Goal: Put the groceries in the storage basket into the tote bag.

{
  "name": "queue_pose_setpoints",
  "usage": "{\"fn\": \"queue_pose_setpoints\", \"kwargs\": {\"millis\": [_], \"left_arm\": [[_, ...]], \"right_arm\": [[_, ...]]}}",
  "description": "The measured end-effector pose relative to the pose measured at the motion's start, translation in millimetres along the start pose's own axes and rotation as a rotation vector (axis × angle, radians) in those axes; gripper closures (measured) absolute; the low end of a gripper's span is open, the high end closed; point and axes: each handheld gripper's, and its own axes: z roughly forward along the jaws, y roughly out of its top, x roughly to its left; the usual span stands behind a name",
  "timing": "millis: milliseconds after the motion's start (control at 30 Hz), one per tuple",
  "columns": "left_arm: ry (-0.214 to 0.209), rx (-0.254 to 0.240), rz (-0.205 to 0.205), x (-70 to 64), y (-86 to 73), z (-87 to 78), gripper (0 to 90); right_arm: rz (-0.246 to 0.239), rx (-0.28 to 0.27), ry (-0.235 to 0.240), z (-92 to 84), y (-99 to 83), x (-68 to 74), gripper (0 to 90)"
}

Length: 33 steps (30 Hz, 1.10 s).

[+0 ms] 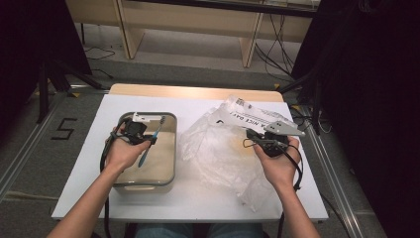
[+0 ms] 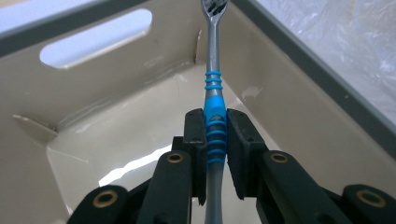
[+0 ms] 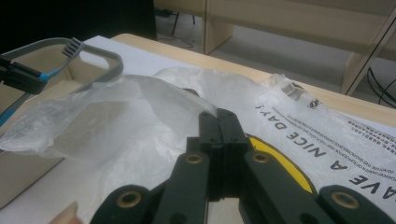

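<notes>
The left gripper (image 1: 140, 133) was over the tub (image 1: 170, 148), which sat on the left part of the white table (image 1: 198, 198), near the front edge. Its two black jaws pinched a toothbrush (image 1: 151, 140) by the blue rubber part of the handle. In the left gripper view, the toothbrush (image 2: 214, 107) stuck straight out from between the jaws. Its brush head pointed at a corner of the tub (image 2: 116, 84), up near the rim. The tub was cream inside with a grey rim. It had a long hole in one wall for a handle. The rest of the handle went back under the left gripper (image 2: 215, 122).

The right gripper (image 1: 257, 139) was on the right part of the table. Its jaws were pressed tight together. Seen from above, they looked like they pinched a bit of the clear plastic bag (image 1: 223, 148). In the right gripper view, the right gripper (image 3: 219, 122) lay close over the bag (image 3: 116, 121), but I could not tell for sure if any plastic was caught between the jaws. The bag was crumpled and lay between the tub and the right edge of the table. It had black letters and a yellow round shape on it. One fold of the bag reached the tub's (image 3: 105, 58) side.
</notes>
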Motion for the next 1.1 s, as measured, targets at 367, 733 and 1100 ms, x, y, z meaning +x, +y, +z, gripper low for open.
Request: {"fn": "queue_pose_setpoints", "kwargs": {"millis": [367, 733, 1100], "left_arm": [[0.001, -0.083, -0.001, -3.7, 1.7, -6.7, 78.3], [-0.008, -0.142, 0.000, -9.1, 5.3, -15.8, 78.3], [-0.014, -0.200, -0.015, -15.0, 8.4, -23.4, 78.3]], "right_arm": [[-0.001, 0.000, 0.001, 0.4, -0.2, 0.4, 90.0], [-0.001, -0.002, 0.001, 0.6, -0.2, 0.9, 90.0], [-0.004, -0.002, 0.002, 0.8, -0.4, 1.0, 90.0]]}}
